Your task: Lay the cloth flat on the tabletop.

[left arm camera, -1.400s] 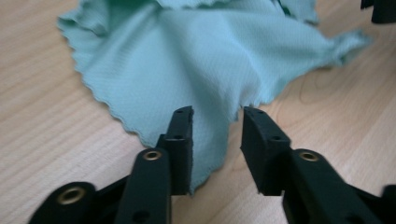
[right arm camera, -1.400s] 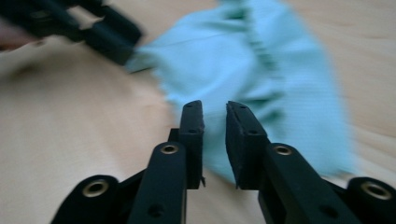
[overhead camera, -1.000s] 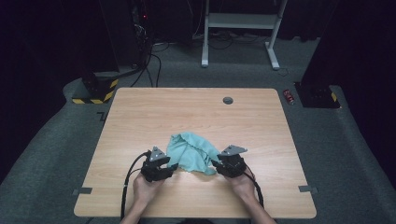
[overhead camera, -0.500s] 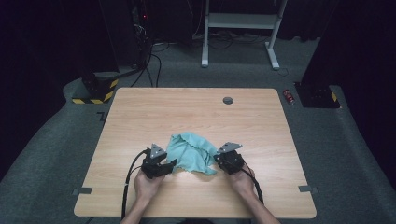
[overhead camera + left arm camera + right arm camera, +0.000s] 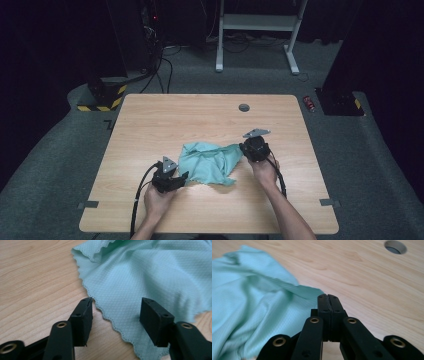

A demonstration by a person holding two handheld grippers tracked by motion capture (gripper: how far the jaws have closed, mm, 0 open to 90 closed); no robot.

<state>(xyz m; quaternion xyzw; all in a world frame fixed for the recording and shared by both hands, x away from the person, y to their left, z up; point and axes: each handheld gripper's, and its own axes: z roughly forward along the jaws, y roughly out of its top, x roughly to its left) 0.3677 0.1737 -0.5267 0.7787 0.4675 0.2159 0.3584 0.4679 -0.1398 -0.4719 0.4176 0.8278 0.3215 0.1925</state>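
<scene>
the teal cloth sits crumpled on the bench, a bit toward the near edge and roughly mid-width. the right gripper has its jaws pressed together, and in the right gripper view a corner of the cloth seems to run right up into them, so i'd call it pinching that corner and pulling it out toward the right edge. the left gripper has just been opening. its jaws stand spread, straddling the scalloped hem at the cloth's near-left side with fabric between them but not clamped.

what could go wrong, as i see it: with the left side unpinned, any more pull from the right just drags the whole cloth across the bench instead of stretching it flat. also that right pinch looks like it's only on the very tip of the corner, so a tug could slip it free. and if the left closes where it is now, it might grab a folded double layer and lock the wrinkle in.
</scene>
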